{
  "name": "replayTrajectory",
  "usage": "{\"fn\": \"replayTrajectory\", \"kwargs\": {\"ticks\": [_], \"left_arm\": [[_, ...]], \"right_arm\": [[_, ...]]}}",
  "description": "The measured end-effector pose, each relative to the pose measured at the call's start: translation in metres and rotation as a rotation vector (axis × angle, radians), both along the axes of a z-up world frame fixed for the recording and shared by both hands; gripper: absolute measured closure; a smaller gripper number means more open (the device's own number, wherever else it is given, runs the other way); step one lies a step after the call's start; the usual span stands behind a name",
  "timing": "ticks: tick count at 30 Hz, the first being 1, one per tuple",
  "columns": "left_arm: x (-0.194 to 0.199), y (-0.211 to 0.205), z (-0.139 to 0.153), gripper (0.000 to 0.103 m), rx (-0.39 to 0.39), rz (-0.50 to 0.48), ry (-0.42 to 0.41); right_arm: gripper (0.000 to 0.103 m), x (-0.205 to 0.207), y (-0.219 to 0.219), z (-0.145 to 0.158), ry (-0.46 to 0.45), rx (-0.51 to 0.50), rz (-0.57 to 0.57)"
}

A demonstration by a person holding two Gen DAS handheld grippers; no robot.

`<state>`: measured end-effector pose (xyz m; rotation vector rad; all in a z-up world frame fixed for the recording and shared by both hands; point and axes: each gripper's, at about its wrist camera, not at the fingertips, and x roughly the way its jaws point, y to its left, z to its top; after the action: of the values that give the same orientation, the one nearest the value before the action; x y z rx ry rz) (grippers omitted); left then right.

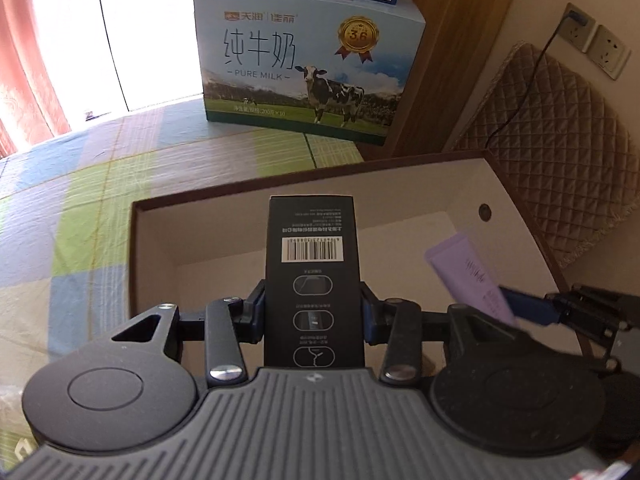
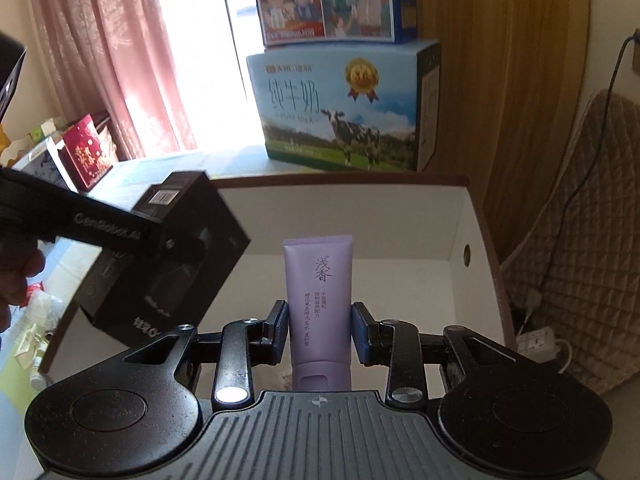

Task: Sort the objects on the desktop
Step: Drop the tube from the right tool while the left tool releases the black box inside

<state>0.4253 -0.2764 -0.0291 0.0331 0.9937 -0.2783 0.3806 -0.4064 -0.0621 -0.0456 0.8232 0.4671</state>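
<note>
plaid tablecloth, white-lined open box; left fingers around barcoded black carton, right fingers around lilac tube

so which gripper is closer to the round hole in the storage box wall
Right. The right gripper, holding the purple tube, sits on the side of the box where the hole is. The left gripper, holding the black carton, is farther over, toward the opposite wall.
</note>
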Motion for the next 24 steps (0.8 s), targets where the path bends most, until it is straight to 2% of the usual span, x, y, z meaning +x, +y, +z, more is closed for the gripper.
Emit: {"fn": "replayTrajectory", "kwargs": {"ticks": [5, 11, 14, 17, 20, 24], "left_arm": [[0.027, -0.018, -0.018, 0.065, -0.029, 0.042, 0.037], [0.037, -0.025, -0.039, 0.064, -0.083, 0.063, 0.075], [0.04, -0.021, -0.043, 0.053, -0.096, 0.069, 0.084], [0.037, -0.016, -0.04, 0.04, -0.051, 0.067, 0.057], [0.034, -0.007, -0.039, 0.039, 0.016, 0.075, 0.037], [0.029, 0.008, -0.036, 0.039, -0.004, 0.081, 0.054]], "right_arm": [[0.072, 0.027, 0.001, -0.017, 0.054, -0.024, 0.004], [0.072, 0.047, -0.001, -0.03, 0.101, -0.046, -0.012], [0.072, 0.053, -0.001, -0.035, 0.124, -0.046, -0.022], [0.072, 0.057, 0.002, -0.04, 0.138, -0.051, -0.02], [0.072, 0.061, 0.006, -0.043, 0.156, -0.053, -0.017], [0.072, 0.065, 0.011, -0.047, 0.176, -0.068, -0.026]]}}
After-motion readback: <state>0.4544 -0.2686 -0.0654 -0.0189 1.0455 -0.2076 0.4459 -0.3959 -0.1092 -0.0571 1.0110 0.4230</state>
